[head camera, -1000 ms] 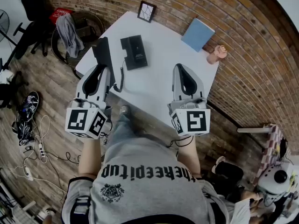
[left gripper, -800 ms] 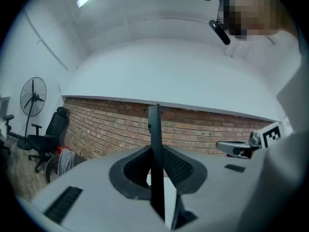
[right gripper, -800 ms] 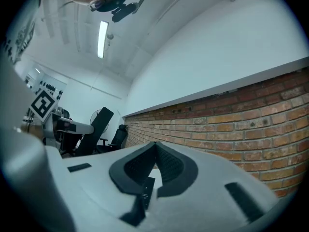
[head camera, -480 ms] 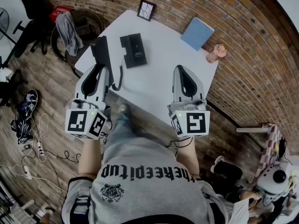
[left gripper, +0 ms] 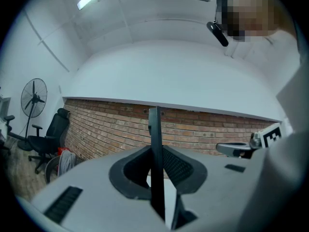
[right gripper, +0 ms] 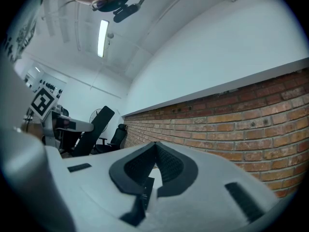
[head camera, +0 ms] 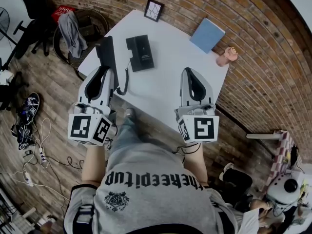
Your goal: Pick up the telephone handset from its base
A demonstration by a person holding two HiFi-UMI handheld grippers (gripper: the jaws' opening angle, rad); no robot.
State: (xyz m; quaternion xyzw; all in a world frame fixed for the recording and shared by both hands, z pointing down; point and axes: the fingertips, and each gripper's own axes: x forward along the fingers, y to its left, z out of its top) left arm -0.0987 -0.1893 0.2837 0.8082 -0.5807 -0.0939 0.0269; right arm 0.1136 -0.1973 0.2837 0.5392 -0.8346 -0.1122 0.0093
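Gripping the telephone handset point(head camera: 107, 52) edge-on, the left claw point(head camera: 107, 69) is part closed, its pads pressed on the black slab's flat faces. The handset is off its base point(head camera: 140, 54) and sticks out toward 12 o'clock over the white bench point(head camera: 165, 82). The base lies at the handset's 3 o'clock, joined to it by a cord point(head camera: 126, 79). The right claw point(head camera: 190, 70) is closed with nothing in it, over the bench's near edge.
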